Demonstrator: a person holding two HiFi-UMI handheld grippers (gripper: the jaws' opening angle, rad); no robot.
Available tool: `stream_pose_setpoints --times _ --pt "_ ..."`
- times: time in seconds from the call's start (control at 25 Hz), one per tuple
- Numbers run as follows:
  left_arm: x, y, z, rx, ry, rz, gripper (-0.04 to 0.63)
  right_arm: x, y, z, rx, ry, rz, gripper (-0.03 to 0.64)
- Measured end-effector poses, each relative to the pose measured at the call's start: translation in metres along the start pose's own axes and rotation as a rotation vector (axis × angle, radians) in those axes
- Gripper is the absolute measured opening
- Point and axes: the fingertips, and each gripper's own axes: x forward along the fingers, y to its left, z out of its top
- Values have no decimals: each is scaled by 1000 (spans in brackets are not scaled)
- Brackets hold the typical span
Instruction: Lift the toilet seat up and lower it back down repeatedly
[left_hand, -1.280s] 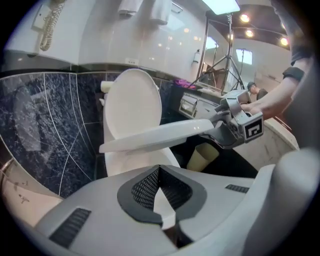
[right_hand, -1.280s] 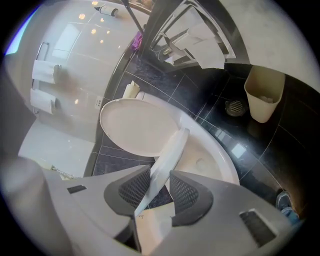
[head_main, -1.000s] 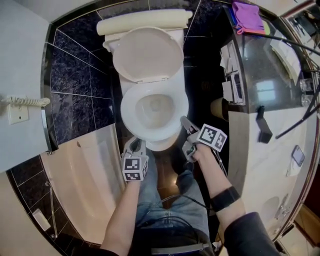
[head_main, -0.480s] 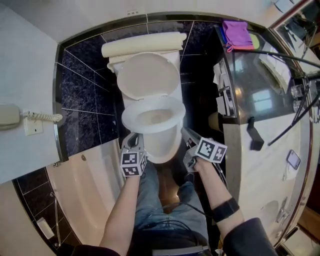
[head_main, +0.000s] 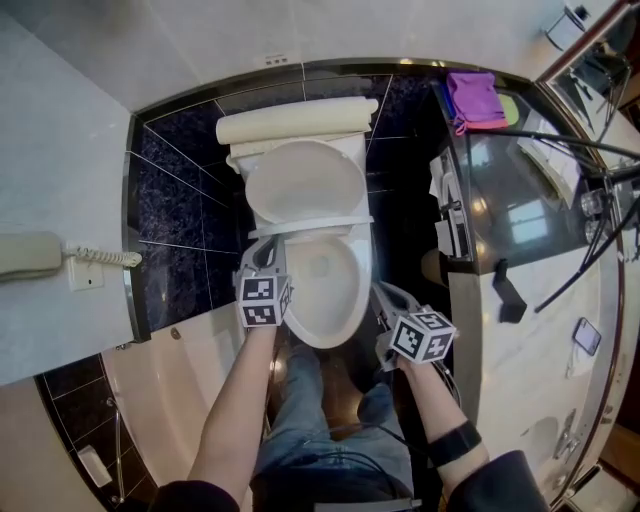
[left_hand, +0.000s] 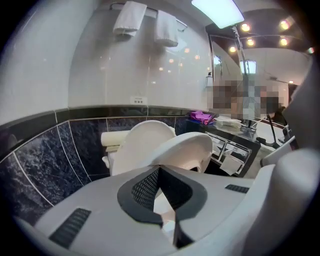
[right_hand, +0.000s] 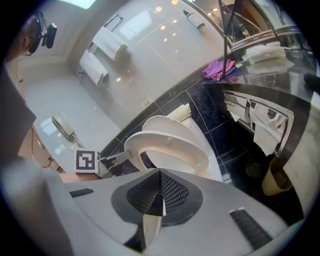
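Right gripper view: my left gripper (right_hand: 120, 157) pinches the white oval plastic toilet seat (right_hand: 172, 145), half-raised ahead of it. My right gripper (right_hand: 160, 175) is closed and empty. The next move, I judge, is to swing the seat up to the white lid (right_hand: 162, 122) beyond.

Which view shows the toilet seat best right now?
The right gripper view: the toilet seat shows whole, half raised, the left gripper at its rim. The head view shows it nearly edge-on; the left gripper view, only part, close up.
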Motion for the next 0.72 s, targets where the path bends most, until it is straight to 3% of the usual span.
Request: stream_pose_setpoints --times 0.28,0.72 --pt "34 17 35 76 -11 5 0 2 -9 7 -256 40 -75 17" --pt "74 43 56 138 -10 33 0 1 -11 10 -273 36 -82 16"
